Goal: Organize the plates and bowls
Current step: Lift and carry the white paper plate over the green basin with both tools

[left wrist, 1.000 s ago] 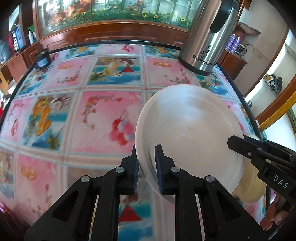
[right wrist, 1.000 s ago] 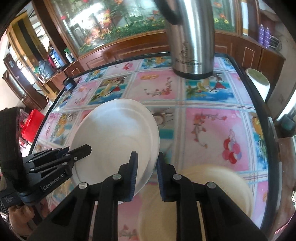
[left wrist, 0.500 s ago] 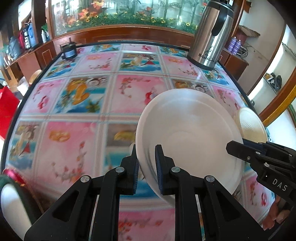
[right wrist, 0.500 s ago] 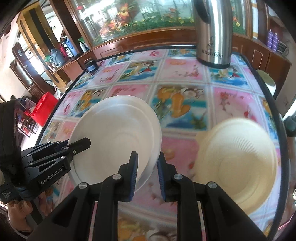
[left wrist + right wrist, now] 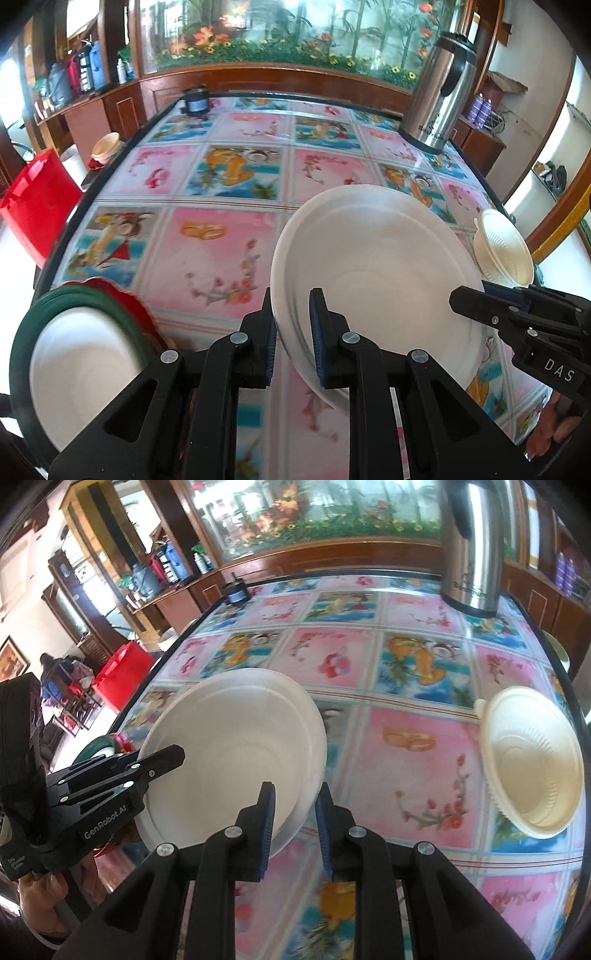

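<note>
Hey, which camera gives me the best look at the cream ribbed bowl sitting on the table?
The right wrist view. There the cream ribbed bowl shows whole, its ribbed inside and rim tab clear, standing on the table apart from the held white plate. In the left wrist view, the plate and the right gripper partly cover it.

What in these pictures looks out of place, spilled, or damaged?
Nothing looks spilled or broken. The white plate is tilted above the table, but only because the left tongs and right tongs clamp its opposite rims. The cream bowl sits upright near the table's edge.
</note>
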